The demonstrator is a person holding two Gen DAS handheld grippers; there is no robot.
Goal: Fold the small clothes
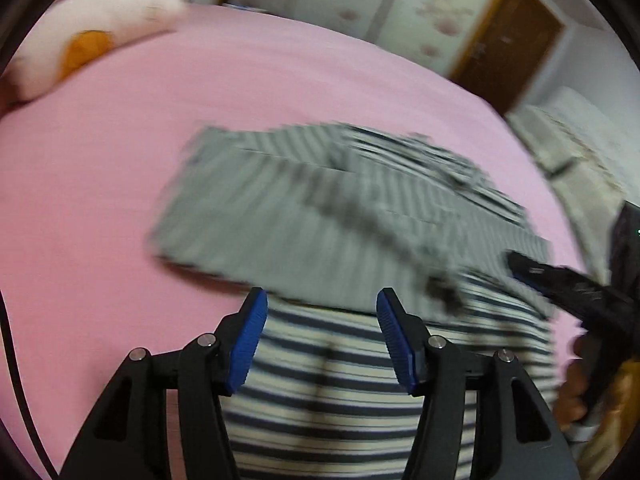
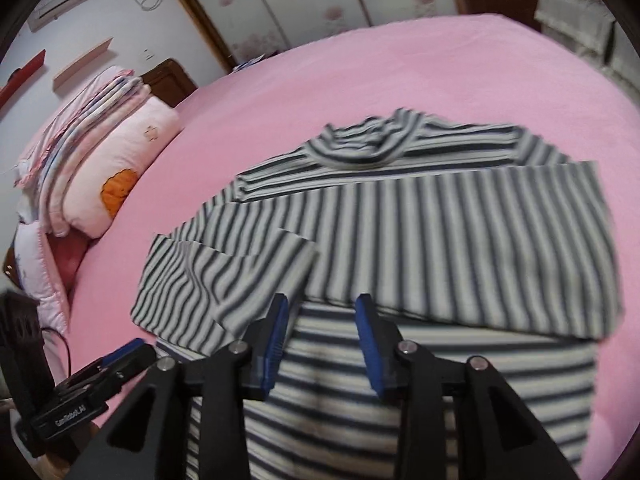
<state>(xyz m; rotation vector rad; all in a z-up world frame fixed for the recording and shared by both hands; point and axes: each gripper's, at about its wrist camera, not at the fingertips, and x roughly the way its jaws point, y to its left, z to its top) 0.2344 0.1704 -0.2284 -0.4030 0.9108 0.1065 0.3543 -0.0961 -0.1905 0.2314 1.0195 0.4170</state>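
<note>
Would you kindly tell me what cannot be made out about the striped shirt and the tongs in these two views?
- Left wrist view: the striped shirt is motion-blurred, so its folds are unclear.
- Both views: the shirt's near hem is cut off by the bottom edge and hidden behind the left tongs and right tongs.
- Left wrist view: the right tongs' tips are blurred and the hand is half hidden.
</note>
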